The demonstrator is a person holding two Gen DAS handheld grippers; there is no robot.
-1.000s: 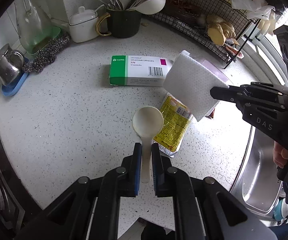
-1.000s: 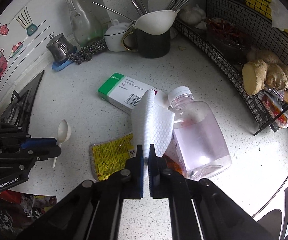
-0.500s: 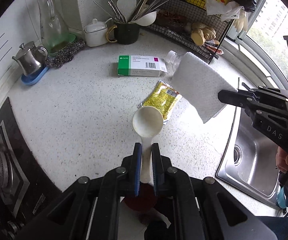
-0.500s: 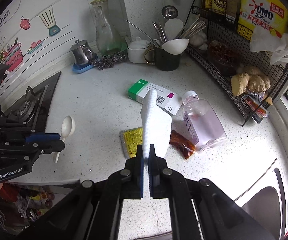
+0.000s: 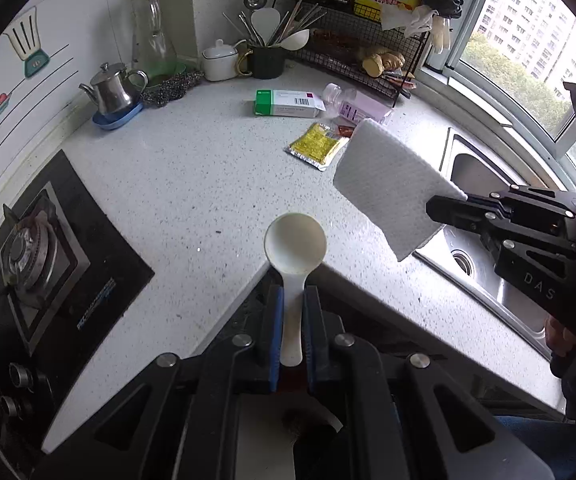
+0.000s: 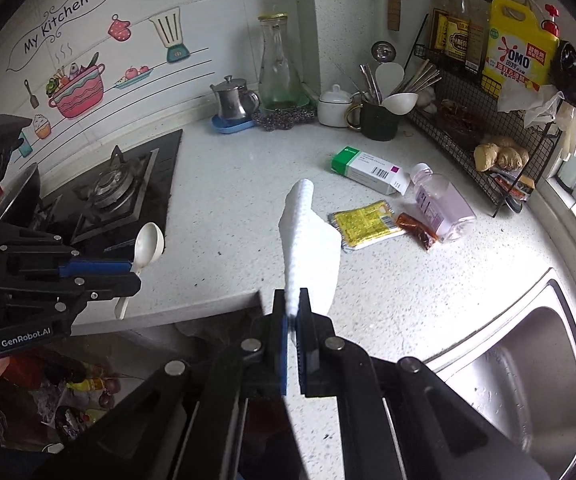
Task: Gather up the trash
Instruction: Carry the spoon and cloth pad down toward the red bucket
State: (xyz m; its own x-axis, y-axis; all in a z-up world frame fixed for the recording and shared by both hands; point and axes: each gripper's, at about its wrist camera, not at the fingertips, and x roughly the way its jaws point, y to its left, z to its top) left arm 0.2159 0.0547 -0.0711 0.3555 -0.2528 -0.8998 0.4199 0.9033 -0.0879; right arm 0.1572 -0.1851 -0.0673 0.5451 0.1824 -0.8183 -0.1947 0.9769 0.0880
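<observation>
My left gripper (image 5: 292, 300) is shut on the handle of a white plastic spoon (image 5: 295, 242), held over the counter's front corner; both also show in the right wrist view (image 6: 148, 242). My right gripper (image 6: 296, 304) is shut on a folded white paper towel (image 6: 308, 240), which shows in the left wrist view too (image 5: 392, 188). On the counter lie a green-and-white medicine box (image 6: 370, 170), a yellow sachet (image 6: 366, 224), a red-brown sachet (image 6: 418, 230) and a pink plastic bottle on its side (image 6: 444, 204).
A gas hob (image 5: 47, 256) is set in the counter at left and a steel sink (image 6: 520, 368) at right. A wire rack (image 6: 480, 136), utensil mug (image 6: 376, 120), sugar pot, kettle (image 6: 233, 98) and glass carafe line the back wall. A bag of rubbish (image 6: 59, 392) sits below the counter edge.
Both grippers have drawn back and up from the counter, each still holding its item. The counter items now lie farther away, and the counter's front corner has come into view.
</observation>
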